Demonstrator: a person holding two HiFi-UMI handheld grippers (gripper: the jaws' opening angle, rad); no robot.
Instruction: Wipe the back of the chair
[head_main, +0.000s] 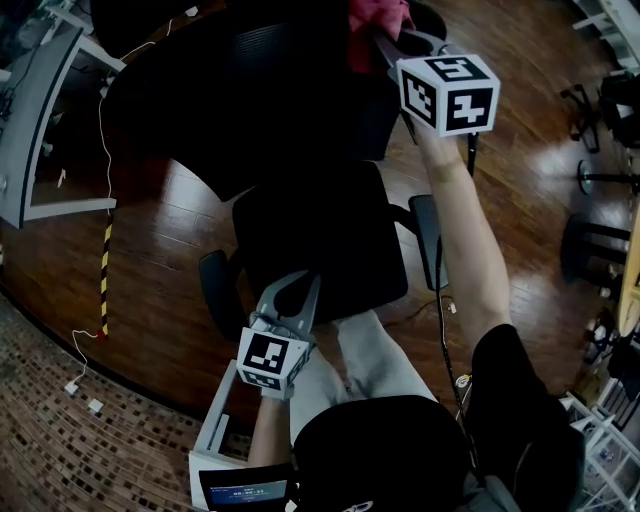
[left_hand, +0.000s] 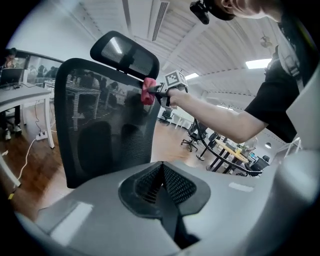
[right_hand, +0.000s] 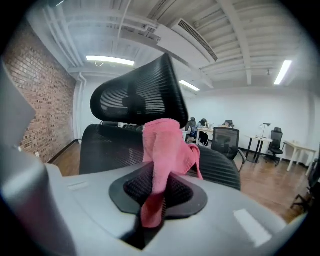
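right gripper view: right gripper (right_hand: 152, 197) pinches a pink cloth (right_hand: 165, 150) at the chair back (left_hand: 100, 125), left gripper (left_hand: 162, 192) closed empty; next, probably sweep across its mesh.

No legible writing in any view.
The cubes on the left gripper (head_main: 291, 292) and right gripper (head_main: 392, 40) bear only black-and-white square patterns; the small screen (head_main: 243, 492) shows print too small to read.

pink cloth (right_hand: 165, 145), black mesh chair (left_hand: 100, 125), black-and-white marker cube (head_main: 448, 93), brown wood floor (head_main: 540, 150)
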